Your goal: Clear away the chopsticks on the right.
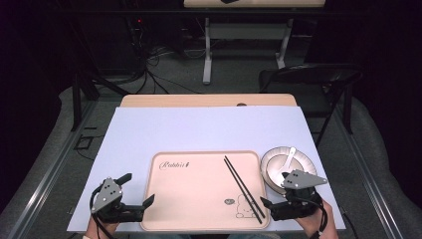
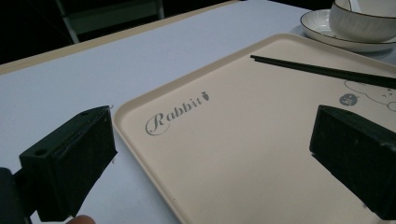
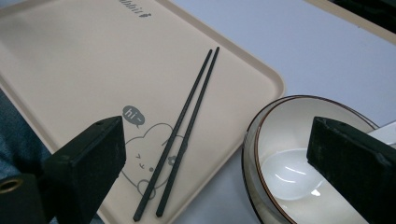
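Chopsticks (image 1: 243, 186) lie side by side on the right part of our beige tray (image 1: 194, 219), free of both claws.

We see the black pair run slantwise across the tray's rabbit drawing, tips near its front rim. Our right claw (image 1: 278, 204) hangs wide and empty just beside them, over the tray's right edge and the bowl (image 1: 276, 164) holding a white spoon (image 1: 289, 157). Our left claw (image 1: 134, 191) also gapes wide and empty at the tray's left edge, above the pale counter (image 1: 164, 129).
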`<act>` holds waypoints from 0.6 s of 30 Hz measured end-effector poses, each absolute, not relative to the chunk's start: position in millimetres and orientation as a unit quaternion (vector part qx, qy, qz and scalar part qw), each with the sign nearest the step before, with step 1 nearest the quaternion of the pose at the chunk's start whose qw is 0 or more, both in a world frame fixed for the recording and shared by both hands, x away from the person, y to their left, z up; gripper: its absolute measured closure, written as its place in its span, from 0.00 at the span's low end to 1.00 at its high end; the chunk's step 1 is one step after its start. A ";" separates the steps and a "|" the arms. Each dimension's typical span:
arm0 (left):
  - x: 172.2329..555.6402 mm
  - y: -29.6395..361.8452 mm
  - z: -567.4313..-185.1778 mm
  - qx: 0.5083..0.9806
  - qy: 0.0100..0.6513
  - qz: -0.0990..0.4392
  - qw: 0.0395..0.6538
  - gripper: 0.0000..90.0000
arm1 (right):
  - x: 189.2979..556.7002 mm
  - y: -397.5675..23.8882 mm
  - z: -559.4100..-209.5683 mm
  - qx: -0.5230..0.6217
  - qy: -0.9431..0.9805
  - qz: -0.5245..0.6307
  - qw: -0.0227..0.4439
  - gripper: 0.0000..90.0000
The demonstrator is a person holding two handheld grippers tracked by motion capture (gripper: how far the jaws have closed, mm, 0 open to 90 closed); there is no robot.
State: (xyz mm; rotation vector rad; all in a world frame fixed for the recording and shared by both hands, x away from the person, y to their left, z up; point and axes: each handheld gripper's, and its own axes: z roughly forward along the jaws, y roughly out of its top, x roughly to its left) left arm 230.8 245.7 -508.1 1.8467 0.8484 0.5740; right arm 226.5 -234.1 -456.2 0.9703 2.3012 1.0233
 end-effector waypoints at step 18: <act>232.0 245.7 -507.8 0.762 0.351 0.238 0.489 0.00 | 174.0 -281.3 -474.3 0.371 0.779 0.403 0.305 0.00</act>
